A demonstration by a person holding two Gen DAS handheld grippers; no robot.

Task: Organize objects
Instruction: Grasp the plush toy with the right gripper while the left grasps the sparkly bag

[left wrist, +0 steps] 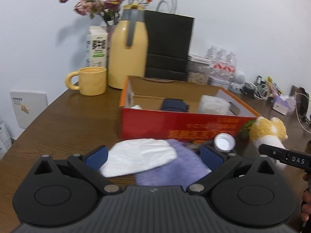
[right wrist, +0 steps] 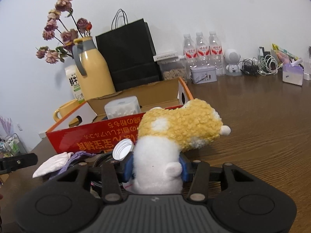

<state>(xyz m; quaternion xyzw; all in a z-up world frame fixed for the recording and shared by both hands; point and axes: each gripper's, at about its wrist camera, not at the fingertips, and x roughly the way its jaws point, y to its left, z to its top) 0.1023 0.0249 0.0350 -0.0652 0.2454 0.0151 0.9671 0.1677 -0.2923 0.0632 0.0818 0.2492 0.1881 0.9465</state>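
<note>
A red and orange cardboard box (left wrist: 175,125) stands open on the brown table and also shows in the right wrist view (right wrist: 93,136). It holds a dark blue item (left wrist: 174,104) and a white container (left wrist: 213,103). My left gripper (left wrist: 153,156) is open around a white cloth (left wrist: 140,155) lying on a purple cloth (left wrist: 180,167) in front of the box. My right gripper (right wrist: 156,168) is shut on a yellow and white plush toy (right wrist: 175,136), held just above the table beside the box's right end. A white bottle cap (left wrist: 224,142) lies near the box.
A yellow mug (left wrist: 91,80), yellow thermos (left wrist: 128,50), milk carton (left wrist: 97,46), dried flowers and a black paper bag (left wrist: 168,44) stand behind the box. Water bottles (right wrist: 202,52), a tin, a small speaker, cables and a tissue pack (right wrist: 292,74) line the back wall.
</note>
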